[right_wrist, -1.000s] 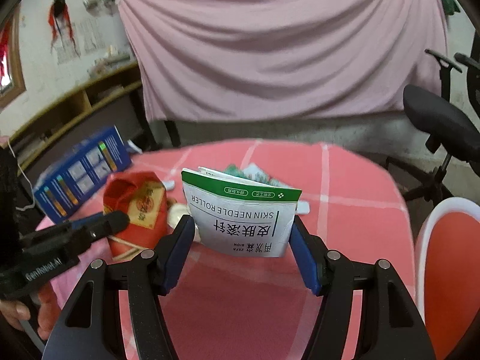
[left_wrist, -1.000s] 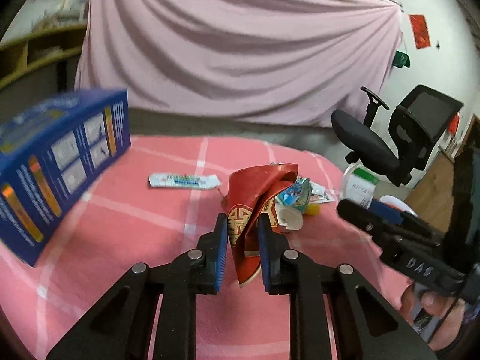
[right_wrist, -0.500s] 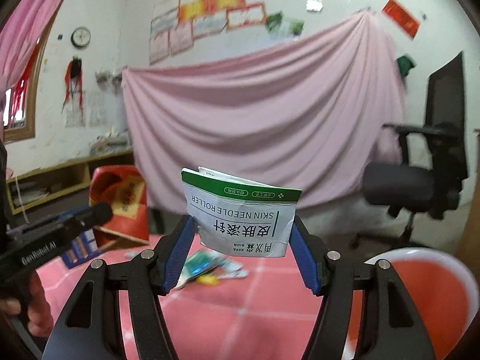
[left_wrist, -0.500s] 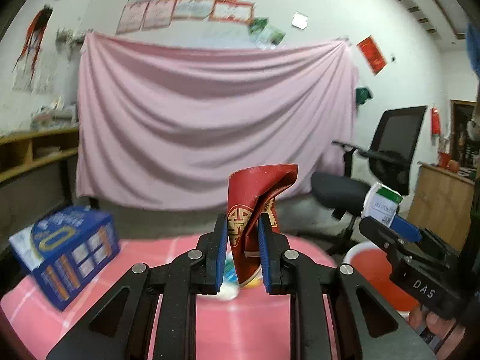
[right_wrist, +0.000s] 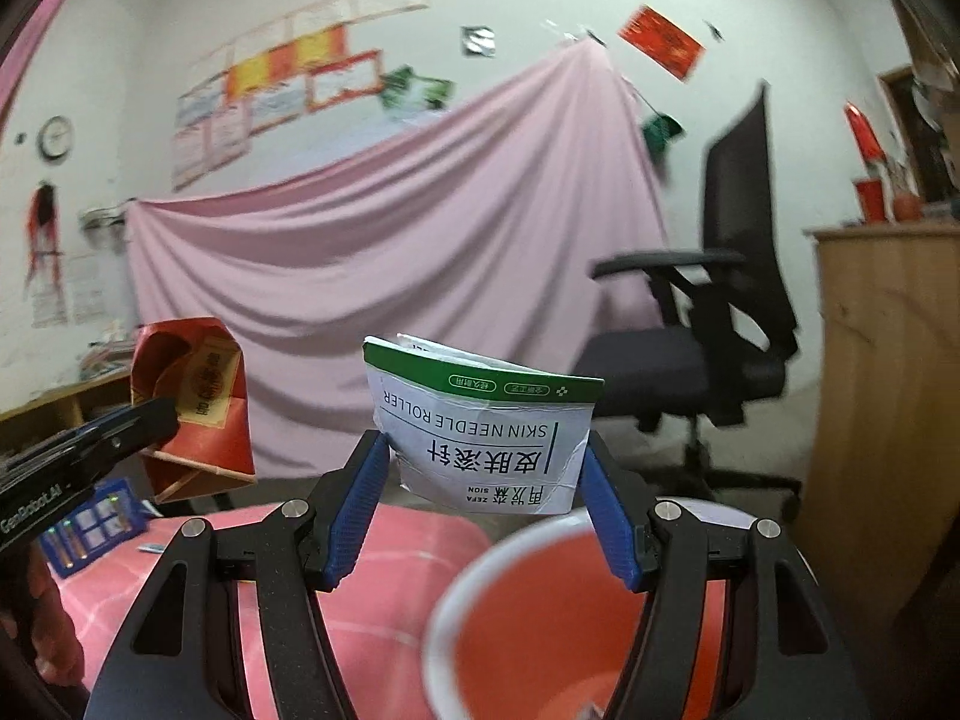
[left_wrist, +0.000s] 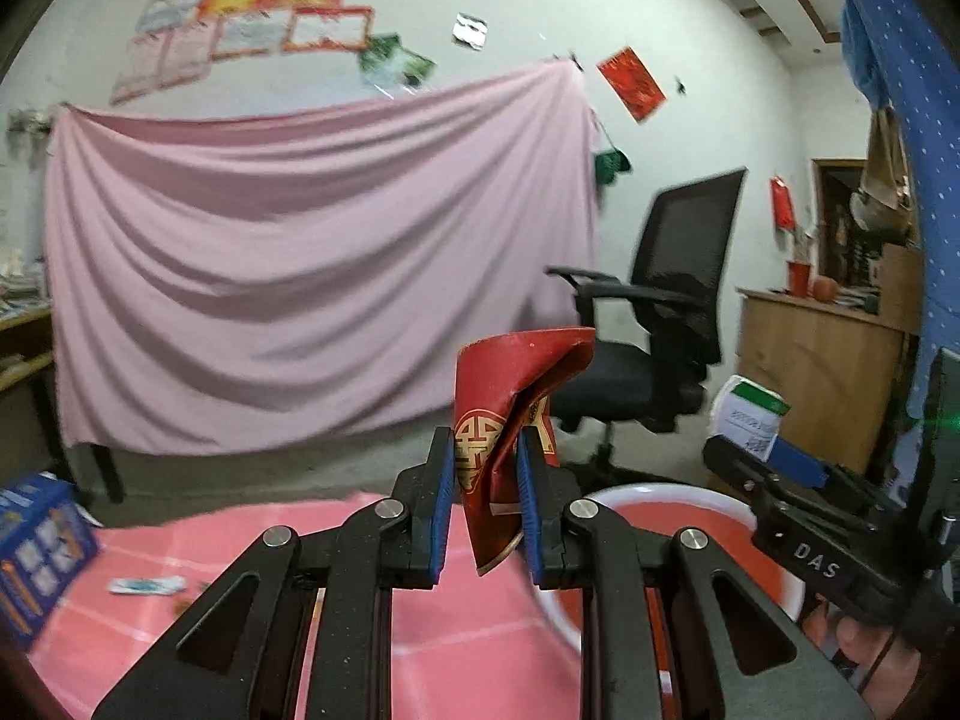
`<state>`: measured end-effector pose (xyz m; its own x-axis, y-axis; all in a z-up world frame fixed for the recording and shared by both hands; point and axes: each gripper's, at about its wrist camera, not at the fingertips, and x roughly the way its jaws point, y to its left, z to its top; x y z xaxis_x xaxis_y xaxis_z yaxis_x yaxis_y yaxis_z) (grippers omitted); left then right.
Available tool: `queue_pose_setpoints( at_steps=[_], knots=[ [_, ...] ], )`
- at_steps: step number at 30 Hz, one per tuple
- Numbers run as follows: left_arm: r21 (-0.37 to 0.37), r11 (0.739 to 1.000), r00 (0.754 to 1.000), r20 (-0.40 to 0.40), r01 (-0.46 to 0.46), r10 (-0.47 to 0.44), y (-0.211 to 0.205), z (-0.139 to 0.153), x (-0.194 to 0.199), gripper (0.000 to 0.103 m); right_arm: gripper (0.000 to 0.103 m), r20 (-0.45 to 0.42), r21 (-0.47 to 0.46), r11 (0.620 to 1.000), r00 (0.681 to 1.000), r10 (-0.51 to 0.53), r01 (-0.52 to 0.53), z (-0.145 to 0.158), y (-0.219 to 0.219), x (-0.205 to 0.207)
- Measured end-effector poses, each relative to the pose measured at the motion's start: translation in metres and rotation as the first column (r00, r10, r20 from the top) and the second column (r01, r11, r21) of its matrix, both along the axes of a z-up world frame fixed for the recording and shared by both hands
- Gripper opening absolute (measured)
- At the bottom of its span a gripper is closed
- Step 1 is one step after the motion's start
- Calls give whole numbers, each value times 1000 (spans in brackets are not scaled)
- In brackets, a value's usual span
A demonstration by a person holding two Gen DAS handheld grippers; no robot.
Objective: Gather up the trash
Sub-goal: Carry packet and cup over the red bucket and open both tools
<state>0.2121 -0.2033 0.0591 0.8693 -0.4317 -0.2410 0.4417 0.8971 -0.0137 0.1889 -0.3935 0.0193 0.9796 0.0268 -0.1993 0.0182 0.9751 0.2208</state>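
Note:
My left gripper (left_wrist: 483, 480) is shut on a crumpled red paper carton (left_wrist: 510, 414) with a gold emblem, held in the air above the table's right end. That carton (right_wrist: 192, 408) also shows at the left of the right wrist view. My right gripper (right_wrist: 486, 480) is shut on a white and green "skin needle roller" box (right_wrist: 480, 432), held upright over a red bin with a white rim (right_wrist: 522, 540). In the left wrist view the bin (left_wrist: 660, 495) sits just right of my fingers, with the right gripper (left_wrist: 774, 468) and its box (left_wrist: 750, 414) above it.
A pink checked tablecloth (left_wrist: 252, 558) still carries a blue box (left_wrist: 36, 546) at the left and a small wrapper (left_wrist: 147, 585). A black office chair (left_wrist: 654, 324) stands behind the bin, a wooden cabinet (left_wrist: 822, 366) at the right, and a pink drape (left_wrist: 300, 252) covers the back wall.
Both grippers lifted their items off the table and swung right toward the red bin. The table and its leftover trash slid to the lower left of both views.

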Motion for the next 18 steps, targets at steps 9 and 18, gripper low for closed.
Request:
queue_pose_setpoints(
  at_steps=[9, 18],
  knots=[
    [10, 994, 974, -198, 111, -107, -65, -17, 28, 17, 65, -135, 63, 997, 990, -35, 44, -17, -41, 5],
    [5, 989, 924, -355, 151, -139, -91, -31, 48, 18, 65, -228, 109, 992, 973, -36, 62, -29, -59, 11]
  ],
)
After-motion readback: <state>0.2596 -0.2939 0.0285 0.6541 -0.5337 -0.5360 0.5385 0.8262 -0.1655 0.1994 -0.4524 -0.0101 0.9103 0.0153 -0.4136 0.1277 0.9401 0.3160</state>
